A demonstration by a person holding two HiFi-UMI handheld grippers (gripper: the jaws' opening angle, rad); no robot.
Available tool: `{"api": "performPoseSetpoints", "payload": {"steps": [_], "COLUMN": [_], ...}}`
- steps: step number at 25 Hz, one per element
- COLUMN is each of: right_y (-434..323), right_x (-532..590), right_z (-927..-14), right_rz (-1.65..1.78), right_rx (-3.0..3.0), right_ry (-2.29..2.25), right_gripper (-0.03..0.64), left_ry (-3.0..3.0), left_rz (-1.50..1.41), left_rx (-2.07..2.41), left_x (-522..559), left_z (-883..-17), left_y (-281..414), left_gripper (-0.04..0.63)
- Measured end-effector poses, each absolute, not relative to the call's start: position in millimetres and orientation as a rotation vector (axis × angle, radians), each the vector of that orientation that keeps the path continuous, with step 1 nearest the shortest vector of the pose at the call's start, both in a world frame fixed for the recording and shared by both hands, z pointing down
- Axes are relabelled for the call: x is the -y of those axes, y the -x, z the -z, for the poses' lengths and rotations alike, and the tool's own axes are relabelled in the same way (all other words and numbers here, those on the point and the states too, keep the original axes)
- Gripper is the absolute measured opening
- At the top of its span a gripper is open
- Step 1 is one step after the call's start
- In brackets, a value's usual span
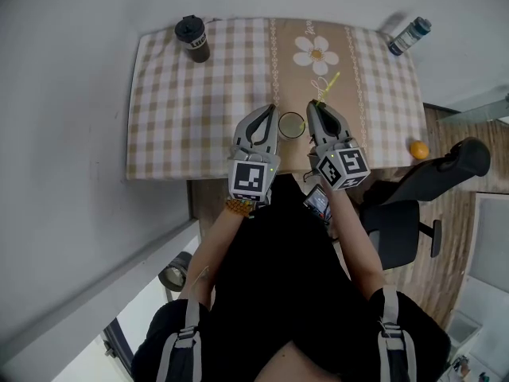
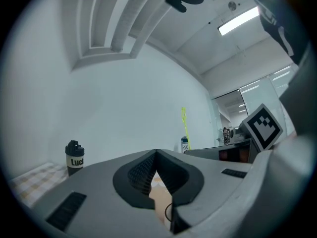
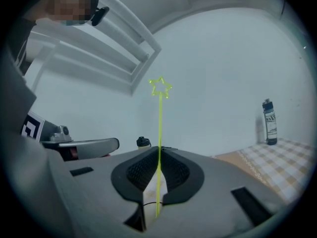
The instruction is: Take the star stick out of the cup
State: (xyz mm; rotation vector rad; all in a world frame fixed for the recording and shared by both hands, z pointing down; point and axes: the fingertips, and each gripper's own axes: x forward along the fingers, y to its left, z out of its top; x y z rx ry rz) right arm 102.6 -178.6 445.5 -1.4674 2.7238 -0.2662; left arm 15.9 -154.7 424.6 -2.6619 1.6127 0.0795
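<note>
Stick [image 3: 159,123] stands upright, pinched in the nearly shut right tongs [image 3: 158,151], just beside the cup [image 1: 292,124] on the surface [image 1: 199,110]. Left tongs [image 2: 156,153] are closed and empty. So thin a stick could swivel or slip out, and a careless swing could tip the cup.

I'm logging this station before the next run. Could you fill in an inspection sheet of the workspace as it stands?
Surface: table under a checked cloth with a beige daisy runner.
Job's things: cup near the front edge, between the two grippers; star stick out of the cup, off to its right.
Clutter: black tumbler and bottle at the far corners; orange by the table's right edge.
Grippers: left gripper shut, nothing in it; right gripper shut on the star stick.
Cables: nothing seen.
Surroundings: white wall, wooden floor, black office chair.
</note>
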Motion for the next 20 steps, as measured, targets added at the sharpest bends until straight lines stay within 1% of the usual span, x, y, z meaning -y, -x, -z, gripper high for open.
{"api": "performPoseSetpoints", "payload": {"steps": [20], "right_y": [-99.4], "right_x": [176.6], "right_z": [-452.4], "right_rz": [0.27], "right_rx": [-2.734], "right_ry": [1.465], "right_gripper": [0.017], "left_ry": [2.679], "left_rz": [-0.073], "left_rx": [-1.627], "left_x": [155.6], "left_z": [-431.9], "left_y": [-21.6], "left_gripper": [-0.008]}}
